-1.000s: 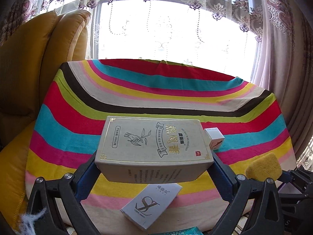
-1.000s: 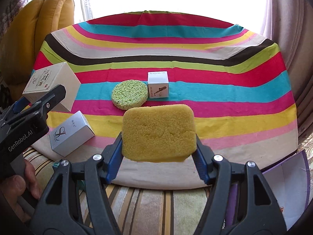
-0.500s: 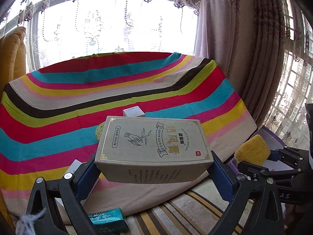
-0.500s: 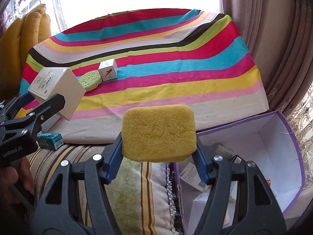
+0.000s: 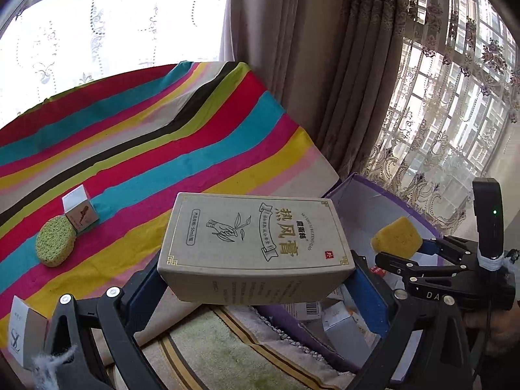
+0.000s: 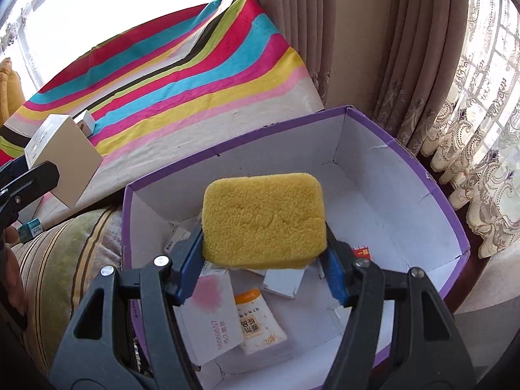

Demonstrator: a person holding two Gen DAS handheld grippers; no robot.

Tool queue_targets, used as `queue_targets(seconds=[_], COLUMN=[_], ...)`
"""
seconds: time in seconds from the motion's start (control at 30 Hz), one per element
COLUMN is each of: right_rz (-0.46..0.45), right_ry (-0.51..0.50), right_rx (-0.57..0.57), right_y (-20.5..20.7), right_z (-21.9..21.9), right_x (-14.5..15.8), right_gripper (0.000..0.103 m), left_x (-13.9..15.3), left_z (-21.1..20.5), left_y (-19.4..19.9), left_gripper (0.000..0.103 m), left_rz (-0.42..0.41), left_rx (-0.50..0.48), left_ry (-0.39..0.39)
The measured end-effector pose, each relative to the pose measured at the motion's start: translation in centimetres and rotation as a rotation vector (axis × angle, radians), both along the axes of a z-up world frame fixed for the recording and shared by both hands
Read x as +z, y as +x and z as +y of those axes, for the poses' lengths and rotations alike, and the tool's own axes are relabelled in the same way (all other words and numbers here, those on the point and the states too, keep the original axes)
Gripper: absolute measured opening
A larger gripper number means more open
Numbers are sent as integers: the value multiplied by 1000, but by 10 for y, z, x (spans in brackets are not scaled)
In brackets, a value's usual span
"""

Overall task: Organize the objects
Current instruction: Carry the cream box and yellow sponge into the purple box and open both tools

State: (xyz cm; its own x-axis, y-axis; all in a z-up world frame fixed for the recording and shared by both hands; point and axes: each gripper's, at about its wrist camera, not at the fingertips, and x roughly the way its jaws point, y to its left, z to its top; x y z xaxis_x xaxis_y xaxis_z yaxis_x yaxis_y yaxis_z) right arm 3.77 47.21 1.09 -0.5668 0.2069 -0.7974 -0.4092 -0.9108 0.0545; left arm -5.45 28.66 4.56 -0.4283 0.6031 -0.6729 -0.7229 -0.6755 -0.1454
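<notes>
My left gripper (image 5: 256, 276) is shut on a beige carton with gold Chinese lettering (image 5: 256, 237), held in the air near the left edge of a purple box (image 5: 357, 188). The carton also shows in the right wrist view (image 6: 61, 156). My right gripper (image 6: 263, 253) is shut on a yellow sponge (image 6: 263, 221) and holds it above the open purple box (image 6: 432, 185), which has several small packets inside. The sponge also shows in the left wrist view (image 5: 396, 237).
A striped cloth (image 5: 162, 149) covers the surface, with a round green sponge (image 5: 53, 245), a small white cube box (image 5: 79, 208) and a white box with a logo (image 5: 19, 328). A teal packet (image 6: 31, 229) lies on a striped cushion (image 6: 65, 260). Curtains (image 5: 325, 65) hang behind.
Both grippers swung right with their loads, away from the striped cloth. The yellow sponge now hangs over the purple box and the carton is beside it.
</notes>
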Motion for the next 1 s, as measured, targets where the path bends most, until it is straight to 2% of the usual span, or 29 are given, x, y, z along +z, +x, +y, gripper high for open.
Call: queue_targets(seconds=[0.2,0.33,0.47,0.6,0.67,0.7,0.73,1.0], right_rz=[-16,-19,-17,-19,-22,-18,-17,-24], right_ry=[6,15,22,27,27,27,32,15], right_rx=[-72,-106,-126,-128,-133,-136,-146,-157], right_y=[6,2,-1,-5,-6,-6,-5,-1], right_z=[44,66,81,86,87,88,88,87], right_x=[-7,-9,-8,-7,-6,-6,-5,-5], right_gripper=[68,68,68,69,76,84,87,89], left_x=[-12,-22,-39,-47,-48,-48,-49,-45], left_z=[49,78,104,126,131,132,133,115], left_y=[-4,-7,-17,-22,-24,-25,-27,-27], left_gripper=[101,101,101,102,102,103,103,103], left_rz=[-136,-263,-414,-460,-484,-486,-482,-453], left_rx=[-72,-117,-114,-123,-122,-119,-113,-92], left_ry=[50,105,156,182,185,183,184,198])
